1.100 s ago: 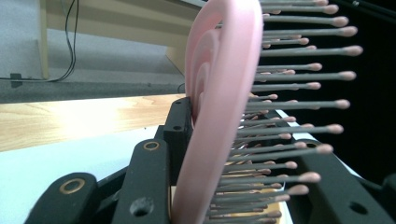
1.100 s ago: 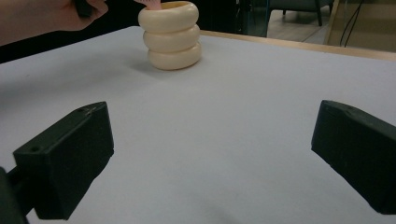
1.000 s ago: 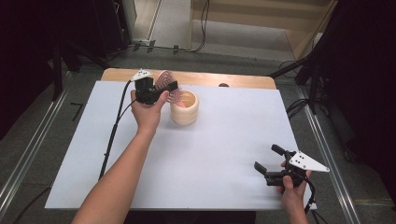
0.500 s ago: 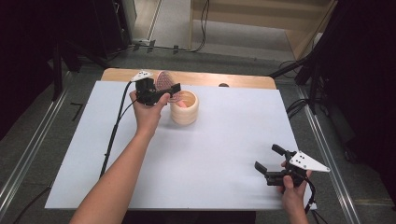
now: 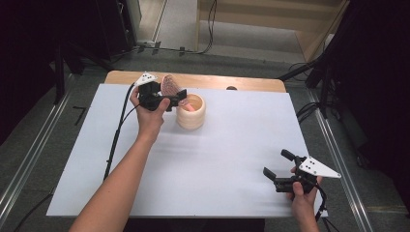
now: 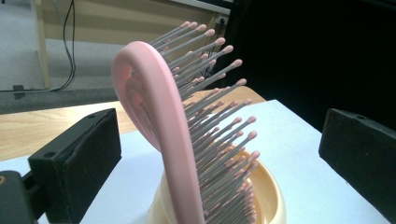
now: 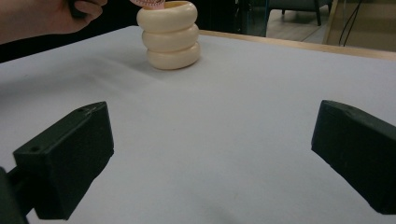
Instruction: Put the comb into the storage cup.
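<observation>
Since a second ago my left gripper (image 5: pixel 170 98) has let its jaws swing wide, and the pink hairbrush (image 6: pixel 161 126) now stands free between them, touched by neither pad. It leans handle-down in the cream cup (image 5: pixel 191 112) at the far side of the white table (image 5: pixel 232 159), so I judge the placing done and my next move is to draw back without knocking it. The brush is smooth glossy plastic with grey bristles tipped in small pink balls; the cup looks like three soft stacked rings, matte and rounded. My right gripper (image 5: pixel 280 170) rests near the table's near right edge, jaws apart and empty.
</observation>
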{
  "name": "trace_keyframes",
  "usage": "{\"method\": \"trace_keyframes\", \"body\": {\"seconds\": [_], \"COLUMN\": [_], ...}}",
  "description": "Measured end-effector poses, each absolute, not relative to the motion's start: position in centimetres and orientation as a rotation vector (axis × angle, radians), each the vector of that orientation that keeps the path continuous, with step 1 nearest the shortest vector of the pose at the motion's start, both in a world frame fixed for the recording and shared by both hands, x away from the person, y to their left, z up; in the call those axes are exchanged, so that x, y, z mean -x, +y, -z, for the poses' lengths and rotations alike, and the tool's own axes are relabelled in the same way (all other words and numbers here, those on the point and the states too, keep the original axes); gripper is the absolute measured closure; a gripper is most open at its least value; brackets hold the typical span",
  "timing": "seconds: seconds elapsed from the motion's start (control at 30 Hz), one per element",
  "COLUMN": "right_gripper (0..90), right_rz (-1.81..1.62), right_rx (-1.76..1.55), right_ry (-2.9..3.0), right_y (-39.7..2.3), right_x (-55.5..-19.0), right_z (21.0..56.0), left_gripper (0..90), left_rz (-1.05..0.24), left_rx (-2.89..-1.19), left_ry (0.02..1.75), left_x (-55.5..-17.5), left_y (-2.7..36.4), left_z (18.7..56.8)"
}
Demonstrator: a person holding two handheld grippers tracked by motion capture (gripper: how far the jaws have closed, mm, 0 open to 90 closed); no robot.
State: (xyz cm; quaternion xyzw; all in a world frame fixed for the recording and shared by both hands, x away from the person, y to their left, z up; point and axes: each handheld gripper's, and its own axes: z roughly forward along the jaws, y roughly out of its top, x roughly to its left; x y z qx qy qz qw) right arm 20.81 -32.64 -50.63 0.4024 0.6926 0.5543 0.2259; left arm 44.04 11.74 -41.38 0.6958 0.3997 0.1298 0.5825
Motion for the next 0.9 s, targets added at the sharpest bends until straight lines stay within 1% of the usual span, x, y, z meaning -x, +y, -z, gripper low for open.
{"method": "trace_keyframes", "body": {"seconds": [0.1, 0.37, 0.67, 0.9], "right_gripper": [0.0, 0.0, 0.0, 0.0], "right_rz": [-1.529, -1.528, -1.525, -1.523], "right_rx": [-1.109, -1.112, -1.109, -1.109], "right_ry": [1.909, 1.91, 1.913, 1.911], "right_y": [-32.6, -32.6, -32.4, -32.4], "right_x": [-20.8, -20.8, -20.8, -20.8], "right_z": [50.6, 50.6, 50.6, 50.6], "left_gripper": [0.0, 0.0, 0.0, 0.0], "left_rz": [-0.327, -0.328, -0.361, -0.377], "left_rx": [-1.625, -1.631, -1.656, -1.665], "left_ry": [0.932, 0.909, 0.875, 0.873], "left_x": [-43.8, -43.2, -42.1, -41.3], "left_y": [12.0, 12.7, 13.3, 14.1], "left_z": [41.4, 41.5, 41.1, 41.5]}}
